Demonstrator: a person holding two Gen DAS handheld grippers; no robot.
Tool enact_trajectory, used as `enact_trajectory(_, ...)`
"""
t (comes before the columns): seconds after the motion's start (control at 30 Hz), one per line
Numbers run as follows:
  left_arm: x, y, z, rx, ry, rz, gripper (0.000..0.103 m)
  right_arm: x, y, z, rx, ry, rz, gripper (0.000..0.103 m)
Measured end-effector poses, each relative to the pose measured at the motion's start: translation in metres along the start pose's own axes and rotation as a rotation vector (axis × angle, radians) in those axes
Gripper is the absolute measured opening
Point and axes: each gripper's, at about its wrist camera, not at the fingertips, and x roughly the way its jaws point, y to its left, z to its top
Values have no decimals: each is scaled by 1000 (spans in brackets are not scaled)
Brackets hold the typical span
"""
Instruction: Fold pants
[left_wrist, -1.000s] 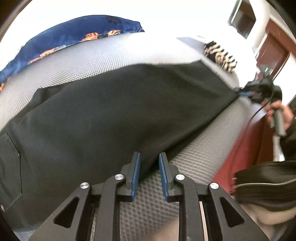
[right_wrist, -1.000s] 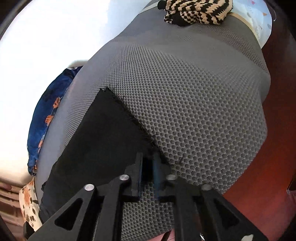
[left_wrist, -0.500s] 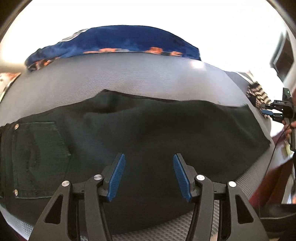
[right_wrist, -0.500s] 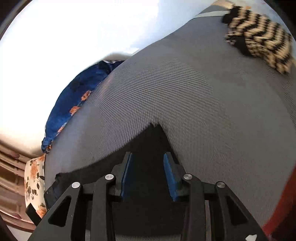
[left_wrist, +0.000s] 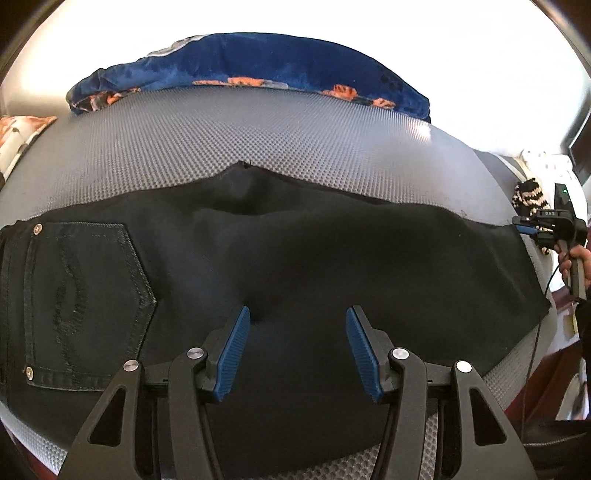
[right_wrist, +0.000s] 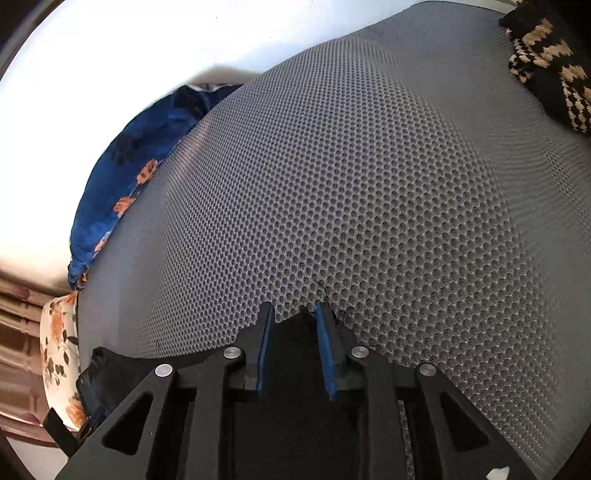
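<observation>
Black pants lie flat across the grey mesh mattress, folded lengthwise, back pocket at the left, leg hem at the right. My left gripper is open and sits over the middle of the pants, holding nothing. My right gripper is open over the far corner of the leg hem, the cloth lying between its jaws. It also shows in the left wrist view at the hem's far corner.
A blue floral blanket lies along the mattress's far edge. A black and tan knitted item lies beyond the hem. A floral pillow is at the far end. The red-brown bed frame edges the mattress.
Both grippers have opened and let go of the pants. The left one moved from the near edge over the middle of the pants; the right one shifted to the hem's far corner.
</observation>
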Motion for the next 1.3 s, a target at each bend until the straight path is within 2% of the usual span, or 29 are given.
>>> enact_trajectory(0.17,8,-3,-3,1,25,5,55,-4,-1,-5,-27,16,41,13)
enact_trajectory(0.3,11,-7,-4,9,35,16,55,-4,-2,-6,-52,-3,22,13)
enact_trajectory(0.47,12,-10,-6,16,38,31,55,2,6,-7,-63,11,72,13)
enact_trajectory(0.53,13,-10,-5,11,37,33,55,5,8,-9,-74,4,31,6)
enact_trajectory(0.6,12,-9,-5,2,34,30,55,1,12,-11,-88,-19,15,4)
enact_trajectory(0.77,12,-7,-8,8,22,30,55,-30,29,-24,-127,-179,-63,3)
enact_trajectory(0.83,12,-8,-11,16,15,33,55,-32,31,-27,-123,-210,-86,2)
enact_trajectory(1.0,11,-7,-15,26,1,41,55,-4,20,-26,-65,-169,-155,2)
enact_trajectory(1.07,10,-3,-16,16,-4,27,55,-1,20,-24,-57,-178,-158,2)
enact_trajectory(1.17,7,3,-15,0,-9,16,55,-2,23,-22,-48,-154,-167,19)
enact_trajectory(1.2,4,4,-14,-3,-13,26,55,-6,27,-23,-51,-154,-178,32)
enact_trajectory(1.23,0,7,-13,-5,-23,36,55,-8,33,-22,-63,-160,-198,38)
enact_trajectory(1.3,-9,14,-10,-16,-50,35,55,-24,48,-24,-102,-187,-230,38)
